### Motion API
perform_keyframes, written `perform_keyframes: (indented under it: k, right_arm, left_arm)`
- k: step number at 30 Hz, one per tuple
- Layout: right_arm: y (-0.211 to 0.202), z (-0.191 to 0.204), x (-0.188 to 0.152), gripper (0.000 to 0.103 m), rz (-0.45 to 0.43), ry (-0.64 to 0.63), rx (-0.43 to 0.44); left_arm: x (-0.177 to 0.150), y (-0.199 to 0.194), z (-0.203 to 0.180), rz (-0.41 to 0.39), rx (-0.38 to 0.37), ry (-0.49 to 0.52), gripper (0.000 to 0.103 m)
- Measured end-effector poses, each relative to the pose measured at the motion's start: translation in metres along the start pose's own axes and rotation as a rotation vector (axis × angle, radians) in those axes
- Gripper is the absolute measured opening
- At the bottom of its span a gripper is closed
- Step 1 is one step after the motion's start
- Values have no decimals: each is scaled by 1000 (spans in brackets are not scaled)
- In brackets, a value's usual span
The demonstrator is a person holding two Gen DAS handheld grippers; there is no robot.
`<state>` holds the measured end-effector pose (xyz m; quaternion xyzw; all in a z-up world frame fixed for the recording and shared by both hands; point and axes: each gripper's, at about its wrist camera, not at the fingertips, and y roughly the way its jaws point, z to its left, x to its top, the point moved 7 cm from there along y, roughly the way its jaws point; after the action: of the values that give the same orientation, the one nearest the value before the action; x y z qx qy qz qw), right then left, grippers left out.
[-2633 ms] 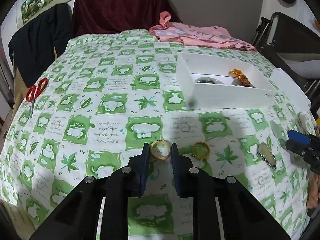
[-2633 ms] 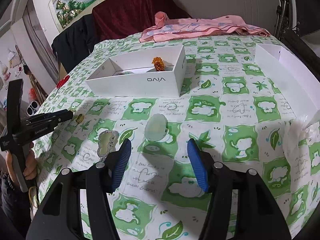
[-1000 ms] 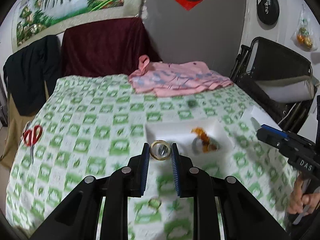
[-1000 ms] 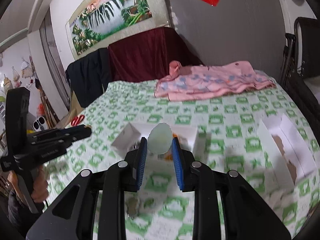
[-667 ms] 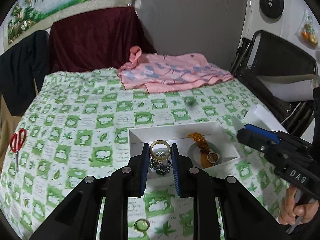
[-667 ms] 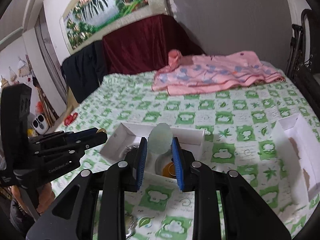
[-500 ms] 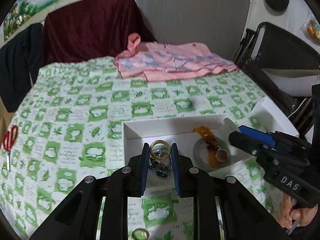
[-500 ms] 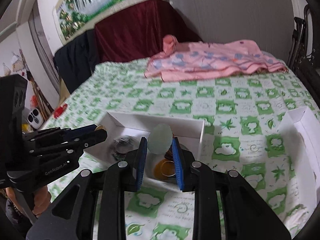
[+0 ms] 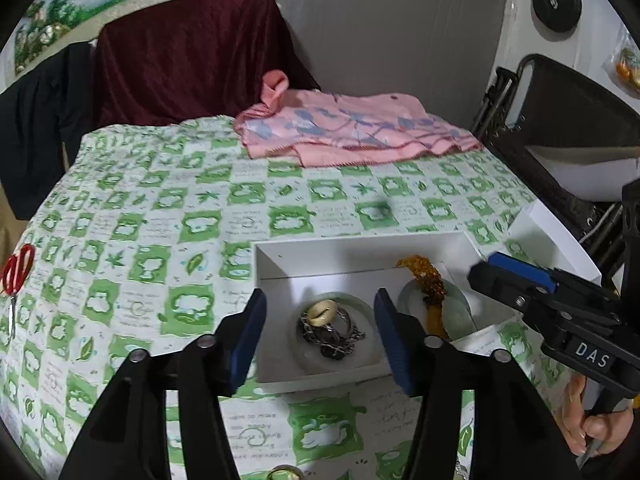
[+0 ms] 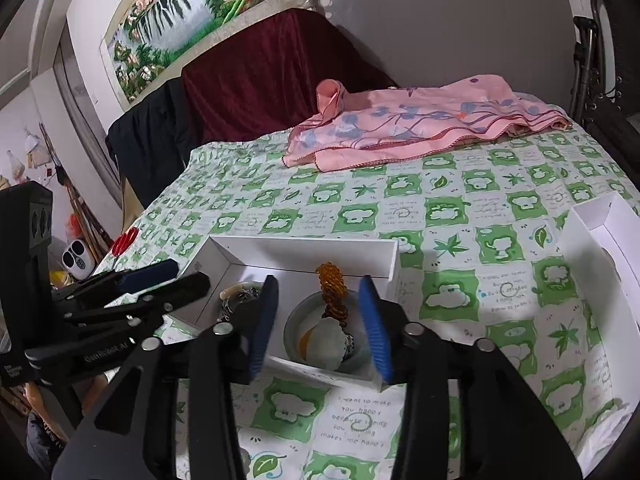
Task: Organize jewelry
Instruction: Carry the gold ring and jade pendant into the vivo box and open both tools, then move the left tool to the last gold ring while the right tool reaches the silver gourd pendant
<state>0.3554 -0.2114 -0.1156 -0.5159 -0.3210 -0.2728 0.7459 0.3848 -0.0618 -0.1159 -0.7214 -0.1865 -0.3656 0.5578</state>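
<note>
Both pieces are being dropped into the white box (image 9: 360, 248) on the bench: left gripper (image 9: 320, 332) and right gripper (image 10: 320, 320) jaws are opening, spread and empty, over ring (image 9: 322, 311) and jade (image 10: 330, 343); next, withdraw for the ring (image 9: 282, 473) lying near.

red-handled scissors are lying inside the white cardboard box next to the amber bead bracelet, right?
Not quite. The red-handled scissors are not inside the white cardboard box; they lie on the green-and-white checked tablecloth, far off to the box's left near the edge, as the left wrist view shows. The amber bead bracelet is indeed in the box.
</note>
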Motion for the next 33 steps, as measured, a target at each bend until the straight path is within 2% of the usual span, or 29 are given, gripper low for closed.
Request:
perform_keyframes:
  k: [5, 10, 13, 24, 33]
  right_arm:
    - [-3, -5, 0, 48, -13, 13, -19]
    - [-9, -11, 1, 64, -44, 28, -40]
    - [-12, -12, 1, 69, -59, 26, -53]
    - [-19, -14, -4, 81, -84, 23, -84]
    - [-19, -16, -14, 82, -74, 53, -87]
  left_arm:
    - [-1, -1, 14, 5, 16, -42, 62]
    - [-4, -2, 24, 10, 42, -69, 71]
    - [-5, -3, 30, 7, 51, -84, 79]
    - [-12, -4, 47, 12, 91, -123, 84]
    - [-19, -9, 55, 4, 139, -134, 88]
